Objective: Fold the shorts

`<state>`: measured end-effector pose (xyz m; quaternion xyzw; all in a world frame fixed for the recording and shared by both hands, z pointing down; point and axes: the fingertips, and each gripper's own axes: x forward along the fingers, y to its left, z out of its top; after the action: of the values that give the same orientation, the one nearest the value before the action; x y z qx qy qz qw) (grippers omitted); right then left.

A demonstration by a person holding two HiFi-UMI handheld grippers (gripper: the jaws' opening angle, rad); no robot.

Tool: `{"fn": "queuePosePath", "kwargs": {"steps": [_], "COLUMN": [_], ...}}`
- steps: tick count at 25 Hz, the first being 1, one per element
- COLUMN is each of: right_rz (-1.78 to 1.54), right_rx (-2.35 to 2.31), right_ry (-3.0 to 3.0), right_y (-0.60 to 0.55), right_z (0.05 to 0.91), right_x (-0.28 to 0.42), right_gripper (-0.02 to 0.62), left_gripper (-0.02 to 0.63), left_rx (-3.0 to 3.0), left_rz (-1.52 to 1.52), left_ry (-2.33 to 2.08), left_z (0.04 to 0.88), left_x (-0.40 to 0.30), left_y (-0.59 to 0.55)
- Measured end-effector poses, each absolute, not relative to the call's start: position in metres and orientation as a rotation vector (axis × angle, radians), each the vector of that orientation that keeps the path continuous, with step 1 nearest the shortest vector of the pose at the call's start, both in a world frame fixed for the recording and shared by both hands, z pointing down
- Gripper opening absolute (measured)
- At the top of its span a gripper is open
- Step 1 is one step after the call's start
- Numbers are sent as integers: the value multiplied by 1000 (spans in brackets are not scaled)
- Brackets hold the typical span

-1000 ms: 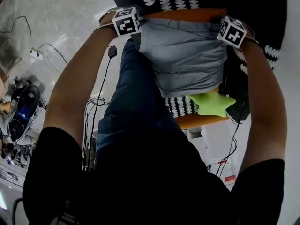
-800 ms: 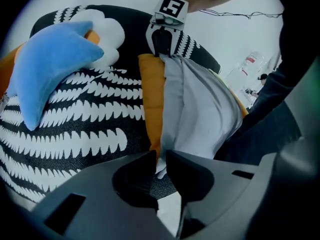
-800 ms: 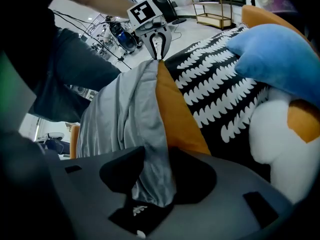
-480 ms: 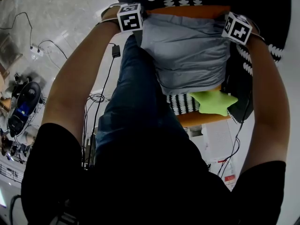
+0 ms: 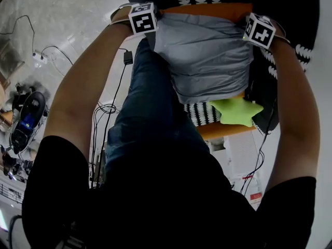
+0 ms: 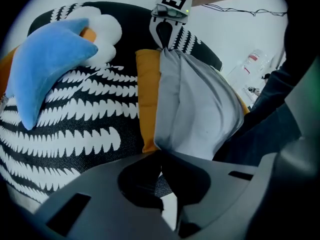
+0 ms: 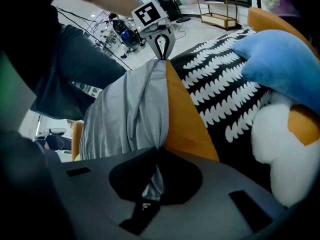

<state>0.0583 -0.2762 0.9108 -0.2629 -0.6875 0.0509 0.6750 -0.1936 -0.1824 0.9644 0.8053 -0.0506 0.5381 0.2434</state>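
Grey shorts [image 5: 207,56] lie on an orange cushion [image 5: 207,11], with their near edge hanging towards me. My left gripper [image 5: 149,31] sits at the shorts' far left corner, my right gripper [image 5: 253,35] at the far right corner. In the left gripper view the left gripper [image 6: 161,153] is pinched tight on a corner of the shorts [image 6: 195,104]. In the right gripper view the right gripper [image 7: 159,153] has its jaws closing on a bunched corner of the shorts [image 7: 130,114], and the cloth is squeezed between them. Each gripper shows in the other's view at the opposite corner.
A black cover with white leaf print [image 6: 75,114] surrounds the cushion. A blue plush [image 7: 285,59] and a white one [image 7: 280,149] lie behind, and a green star pillow [image 5: 236,112] lies near the front. My jeans leg [image 5: 150,113] stands at the shorts' left edge. Cables [image 5: 104,110] trail on the floor.
Both grippers have settled a little at the shorts' far corners, and the far edge of the cloth is now drawn straighter between them. The arms have barely moved.
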Motion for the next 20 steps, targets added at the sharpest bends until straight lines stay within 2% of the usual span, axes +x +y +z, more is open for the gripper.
{"fn": "queuePosePath", "kwargs": {"steps": [7,15,20], "right_rz": [82,3,-61], "right_rx": [-545,-450,-410], "right_ry": [-1562,-1578,-1590], "right_y": [-282,-289,-273], "right_z": [904,839,822], "right_x": [61,66,82], "right_gripper": [15,14,14], "left_gripper": [18,17,17], "left_rx": [2203,2197,2240], "left_rz": [1541,1473,1507], "left_ry": [-207,-134,-251], "left_z": [953,885,901], "left_x": [-210,-196,-191], "left_y": [-190,-151,-133]}}
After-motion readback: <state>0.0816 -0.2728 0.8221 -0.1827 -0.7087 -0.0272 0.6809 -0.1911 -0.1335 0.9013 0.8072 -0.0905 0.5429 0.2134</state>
